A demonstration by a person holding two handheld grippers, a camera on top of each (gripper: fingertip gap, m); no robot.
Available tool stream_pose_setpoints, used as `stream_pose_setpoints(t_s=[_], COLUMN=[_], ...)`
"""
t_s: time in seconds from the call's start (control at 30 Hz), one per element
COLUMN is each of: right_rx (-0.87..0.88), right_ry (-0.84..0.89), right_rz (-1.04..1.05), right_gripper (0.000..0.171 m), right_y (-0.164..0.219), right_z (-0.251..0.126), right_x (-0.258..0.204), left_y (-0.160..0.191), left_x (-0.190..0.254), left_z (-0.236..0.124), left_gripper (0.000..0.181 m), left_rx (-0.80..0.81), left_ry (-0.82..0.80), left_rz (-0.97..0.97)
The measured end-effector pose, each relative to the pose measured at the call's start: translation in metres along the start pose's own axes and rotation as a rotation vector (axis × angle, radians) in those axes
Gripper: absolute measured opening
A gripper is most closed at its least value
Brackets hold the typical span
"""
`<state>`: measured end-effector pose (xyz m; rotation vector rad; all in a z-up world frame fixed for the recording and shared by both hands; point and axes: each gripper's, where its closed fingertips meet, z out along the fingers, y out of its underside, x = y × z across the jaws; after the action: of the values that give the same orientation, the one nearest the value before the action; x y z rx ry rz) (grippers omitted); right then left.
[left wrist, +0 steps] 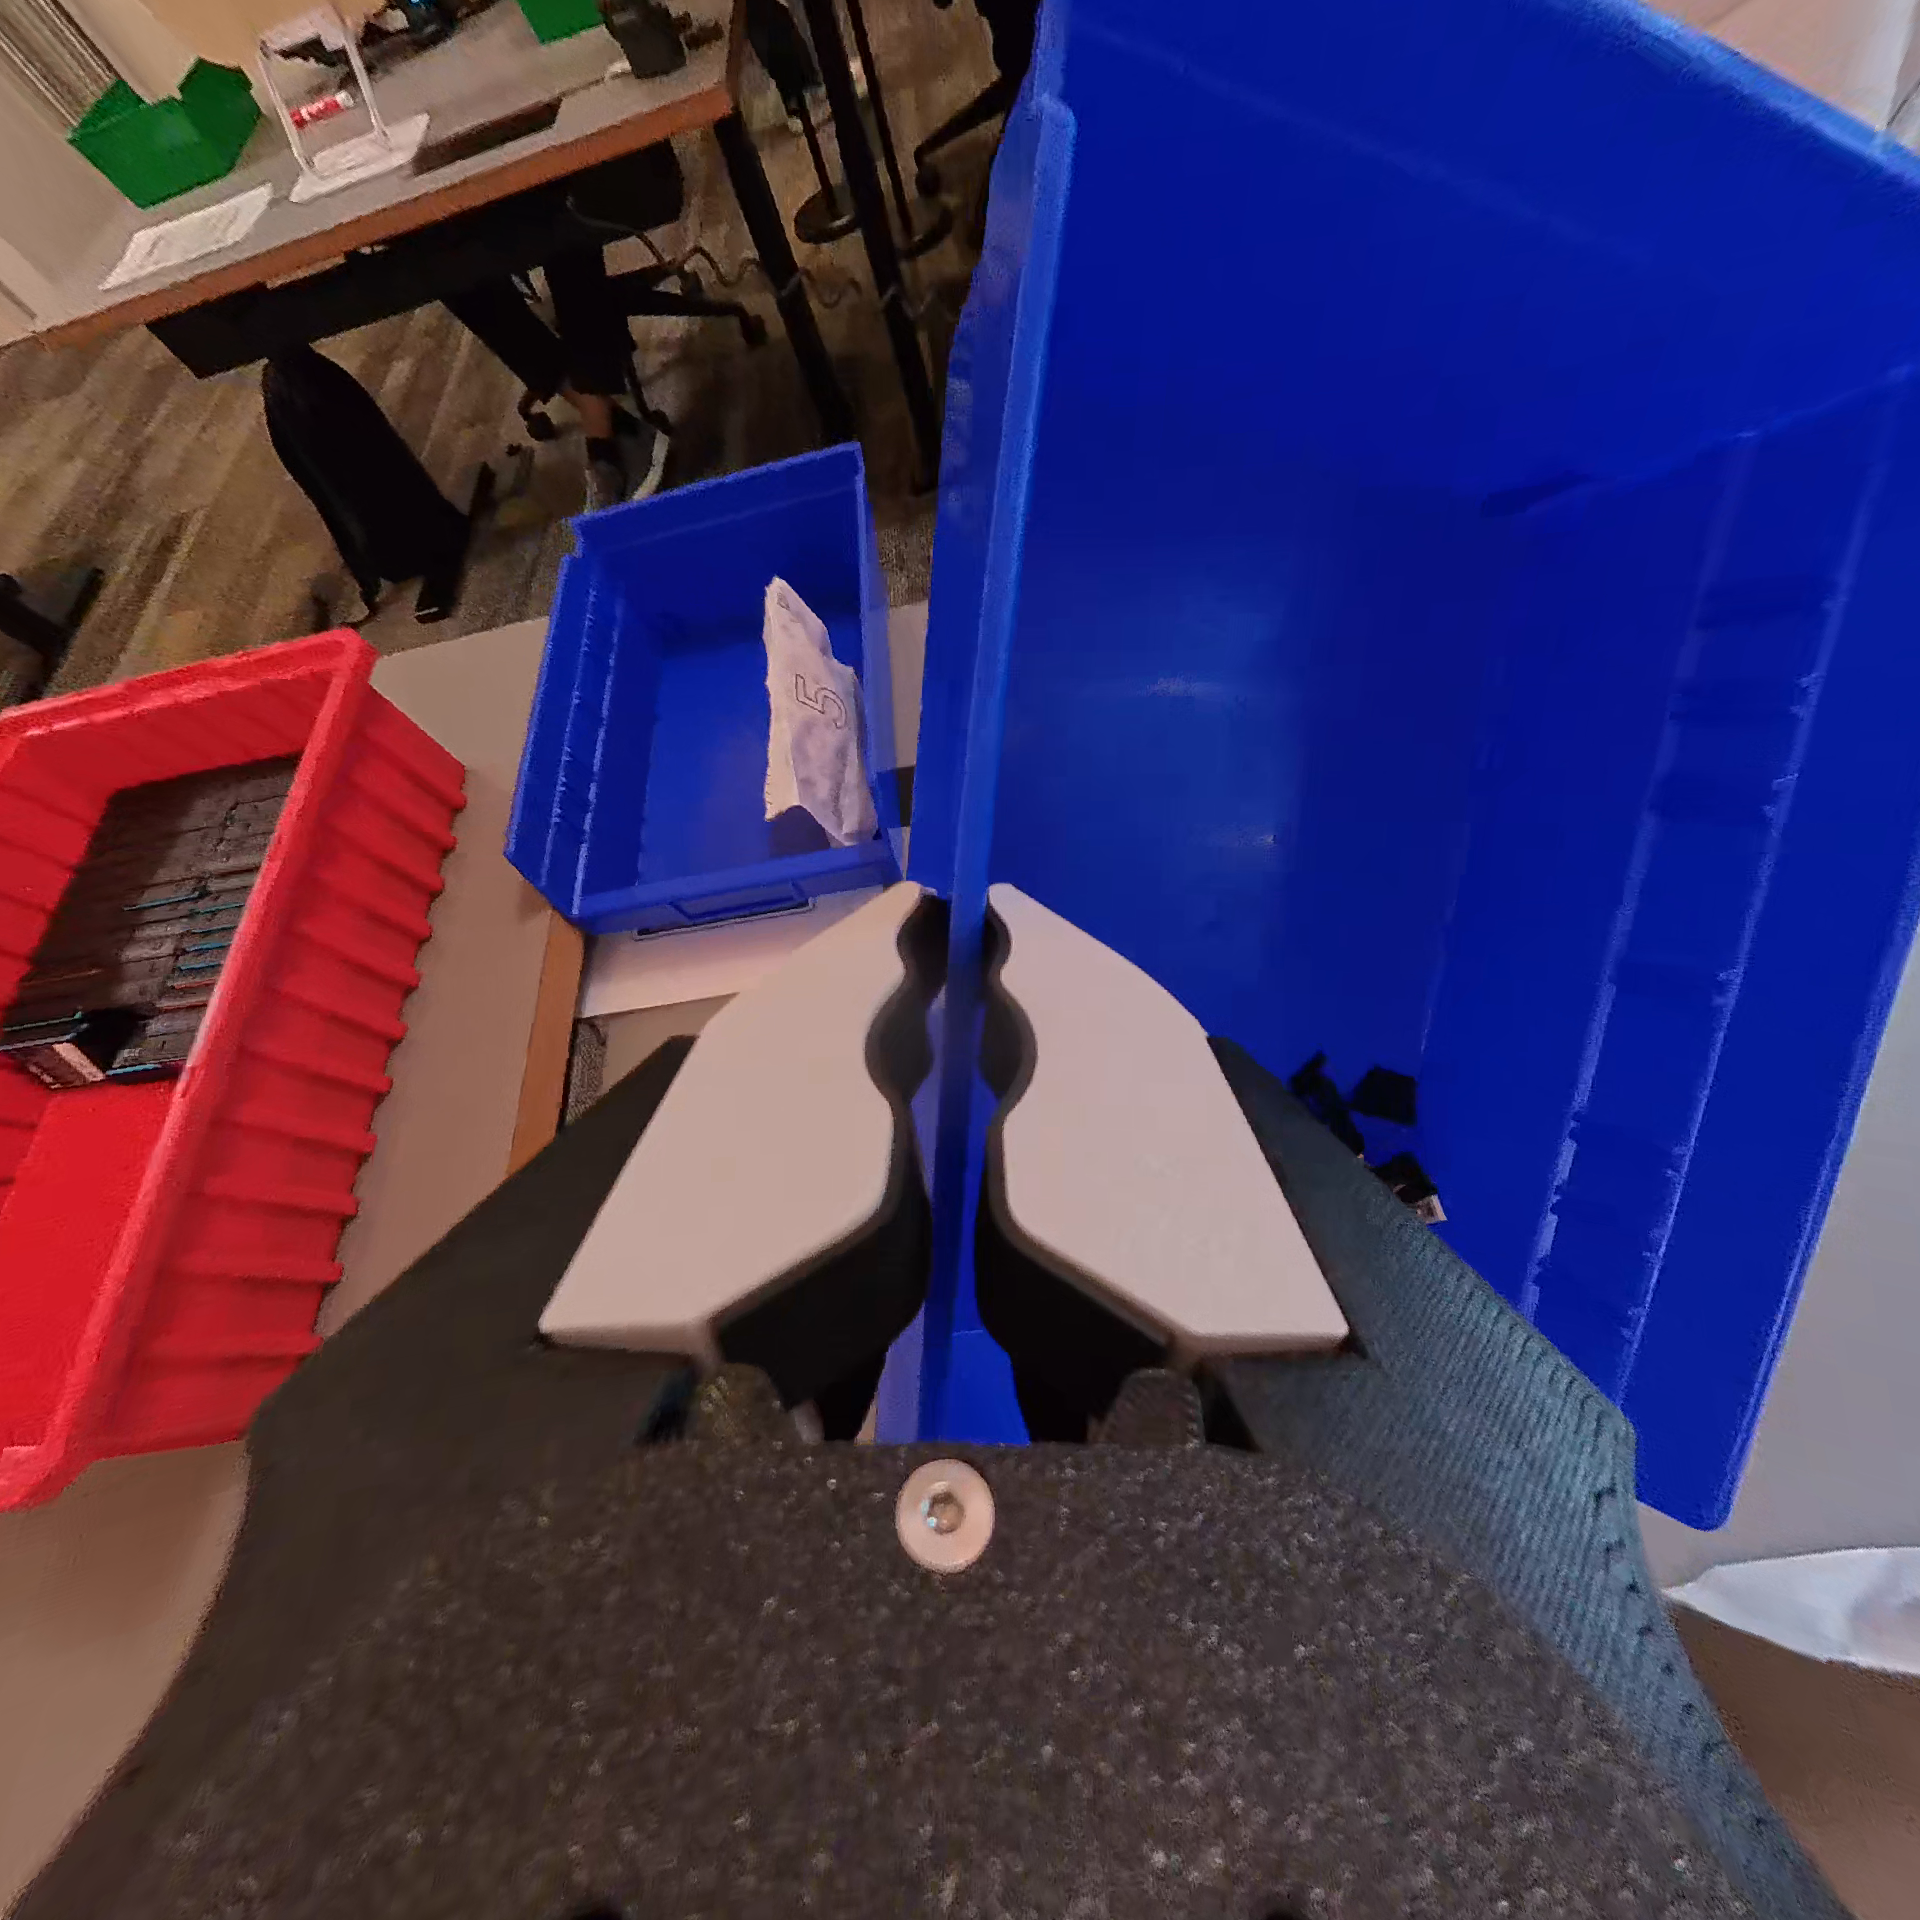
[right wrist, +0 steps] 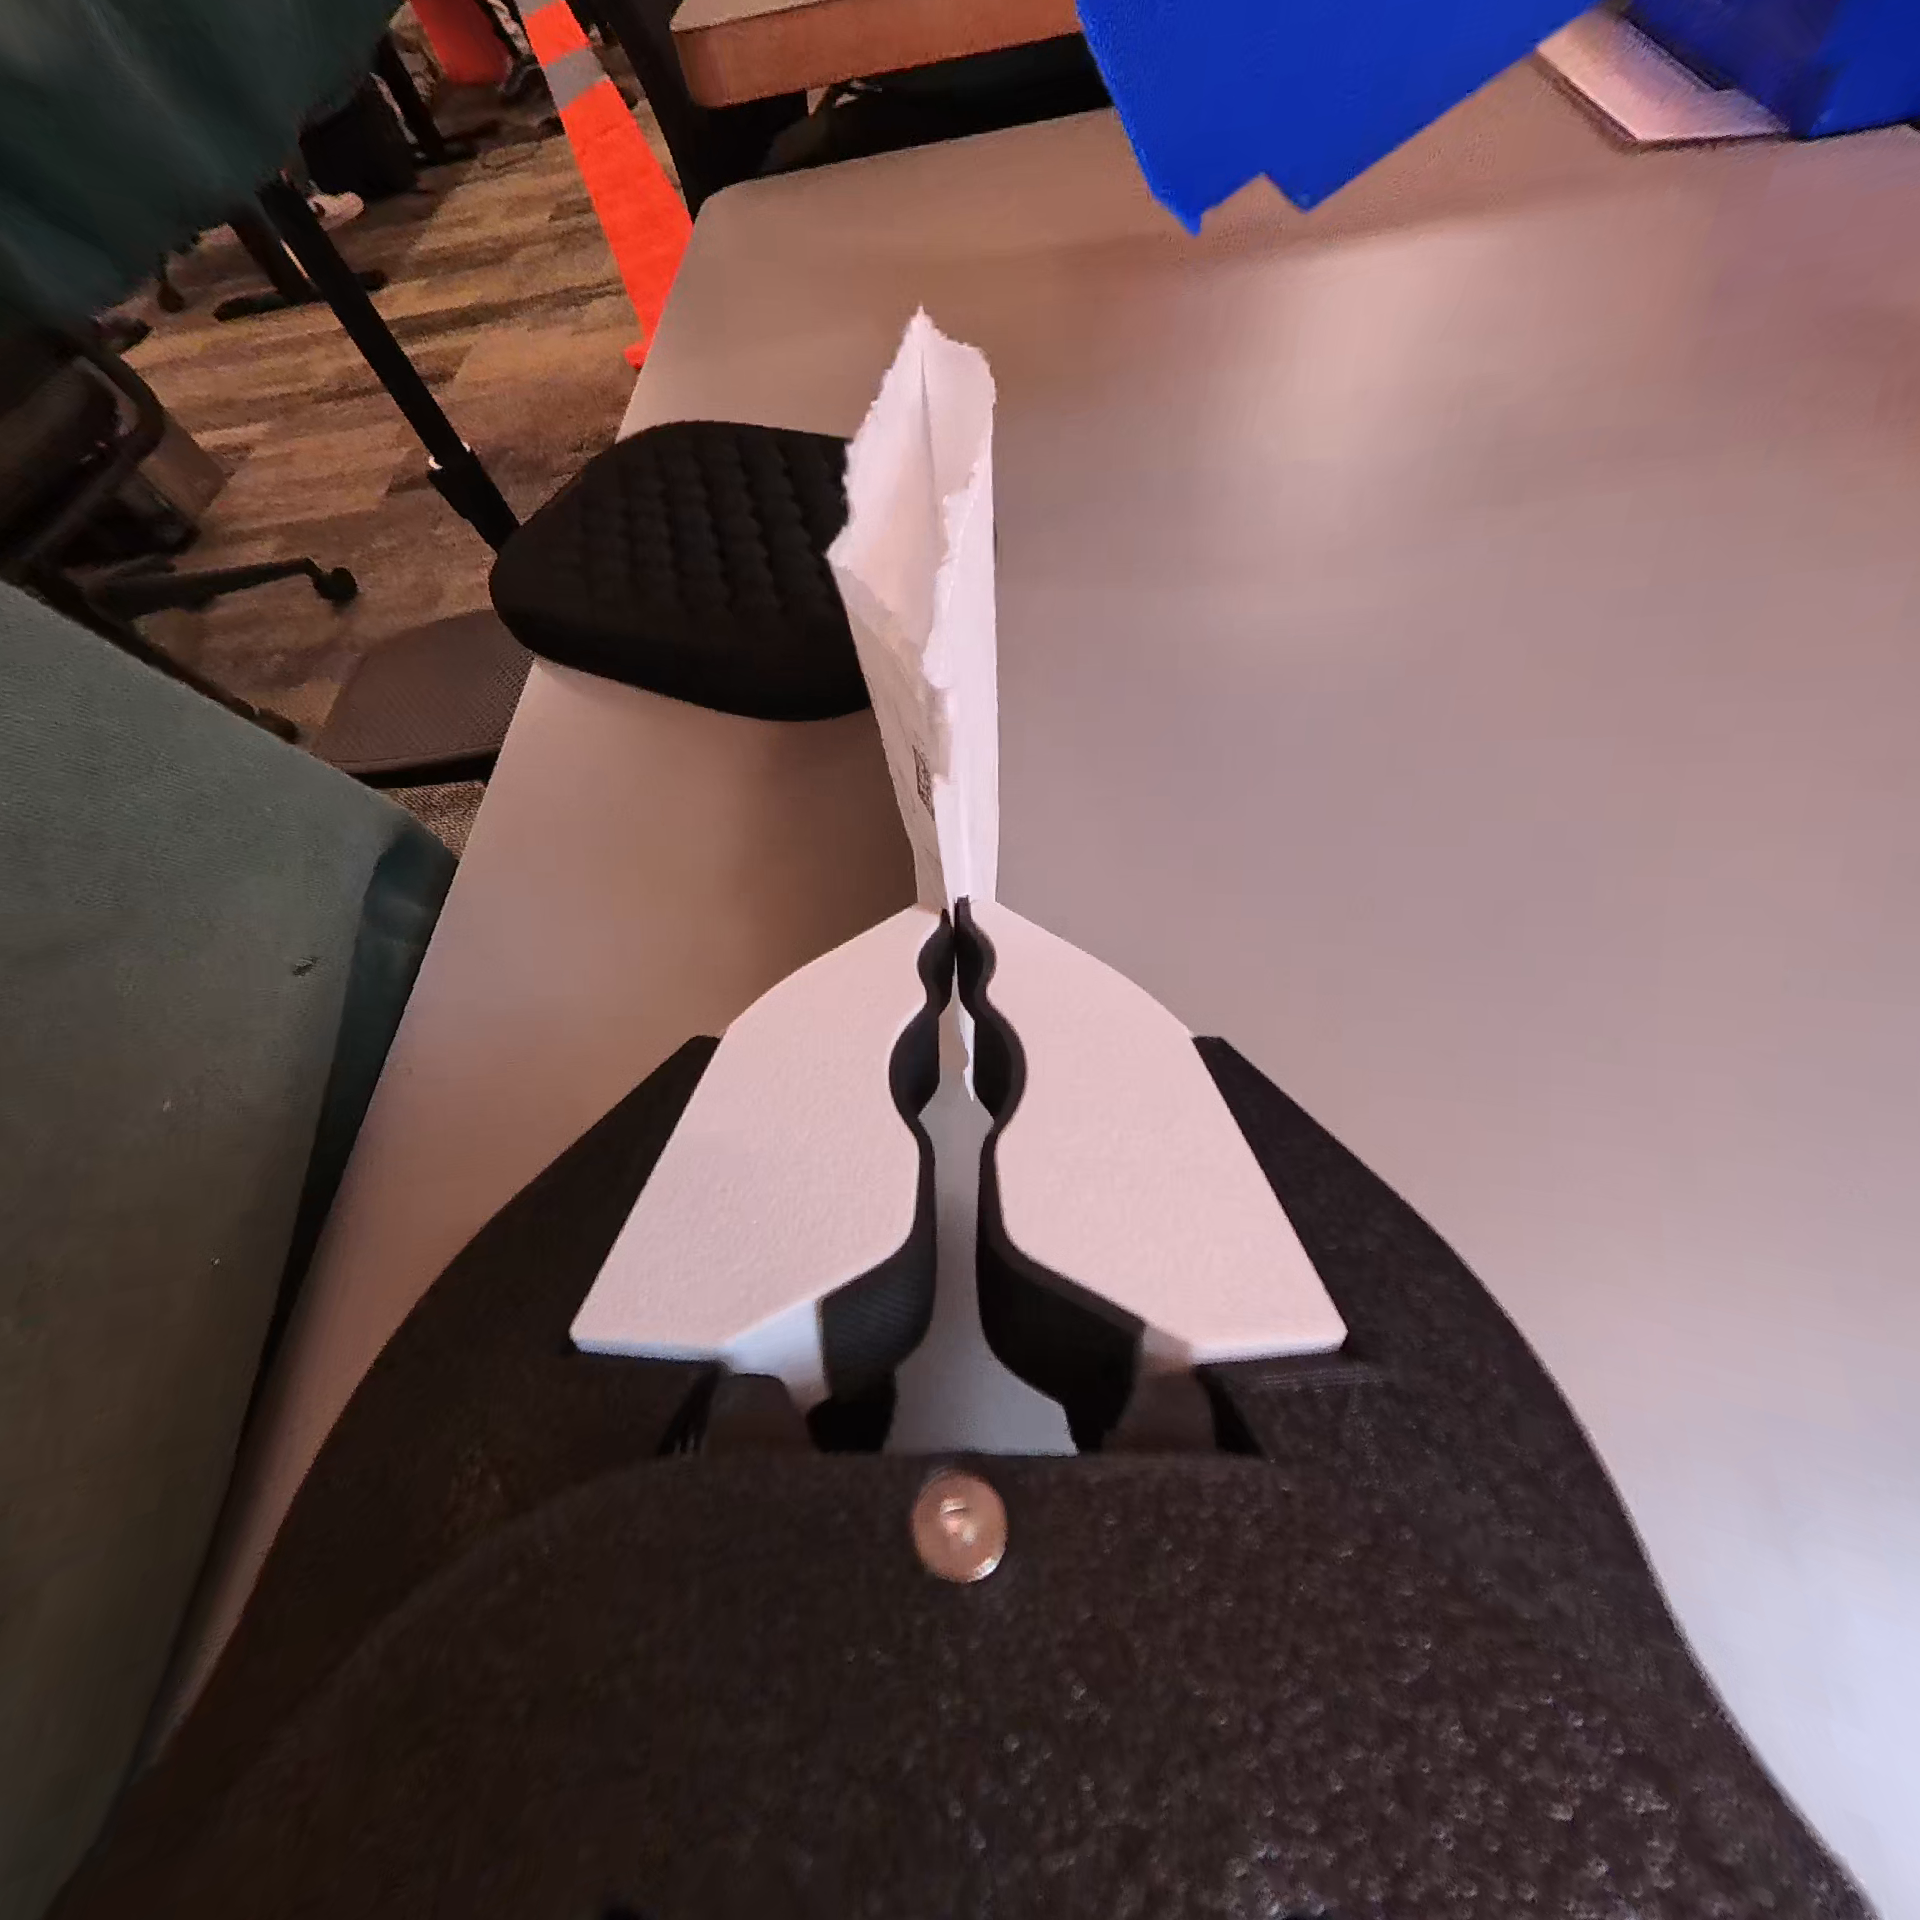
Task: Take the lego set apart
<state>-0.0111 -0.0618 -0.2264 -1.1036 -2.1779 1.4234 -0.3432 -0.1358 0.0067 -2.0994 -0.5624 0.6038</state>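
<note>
My left gripper (left wrist: pixel 961 914) is shut on the side wall of a large blue bin (left wrist: pixel 1403 675) and holds it tipped up off the table. A few small black lego pieces (left wrist: pixel 1361 1117) lie at the bin's low end, partly hidden behind my right finger. My right gripper (right wrist: pixel 956 920) is shut on a torn white paper bag (right wrist: pixel 930 613) that stands up from the fingertips above the grey table (right wrist: pixel 1403 779). A corner of the blue bin also shows in the right wrist view (right wrist: pixel 1299 94) at the top.
A smaller blue bin (left wrist: pixel 717 707) holding a crumpled white bag (left wrist: pixel 816 717) sits ahead on the table. A red bin (left wrist: pixel 239 1039) with dark flat pieces stands at the left. A black chair seat (right wrist: pixel 686 566) is by the table's left edge; an orange cone (right wrist: pixel 613 177) stands beyond. Tip to tip, the grippers are about 40 cm apart.
</note>
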Motion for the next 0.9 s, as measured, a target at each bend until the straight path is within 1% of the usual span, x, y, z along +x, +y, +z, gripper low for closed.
stream_pose_setpoints(t_s=[0.1,0.27,0.47,0.67,0.77,0.9], right_rx=[-0.005,-0.029,-0.049,-0.036,-0.03,-0.028], right_ry=[-0.004,0.017,0.041,0.067,0.079,0.086], right_rz=[0.002,0.044,0.098,0.135,0.155,0.157], right_gripper=[0.0,0.0,0.0,0.0,0.0,0.0], right_y=[0.0,0.001,0.004,0.005,0.006,0.01], right_z=[0.003,0.008,0.008,0.001,-0.003,-0.007], right_x=[0.001,0.012,0.021,0.03,0.036,0.039], left_y=[-0.009,-0.023,-0.039,-0.048,-0.046,-0.04], left_x=[-0.001,0.037,0.099,0.148,0.159,0.16], left_z=[-0.014,-0.019,-0.003,0.006,0.007,0.012], left_gripper=[0.006,0.006,0.005,0.006,0.006,0.006], left_rx=[0.032,0.08,0.142,0.187,0.193,0.184], left_ry=[-0.003,0.058,0.194,0.292,0.308,0.32], left_rz=[0.006,0.048,0.039,0.043,0.045,0.026])
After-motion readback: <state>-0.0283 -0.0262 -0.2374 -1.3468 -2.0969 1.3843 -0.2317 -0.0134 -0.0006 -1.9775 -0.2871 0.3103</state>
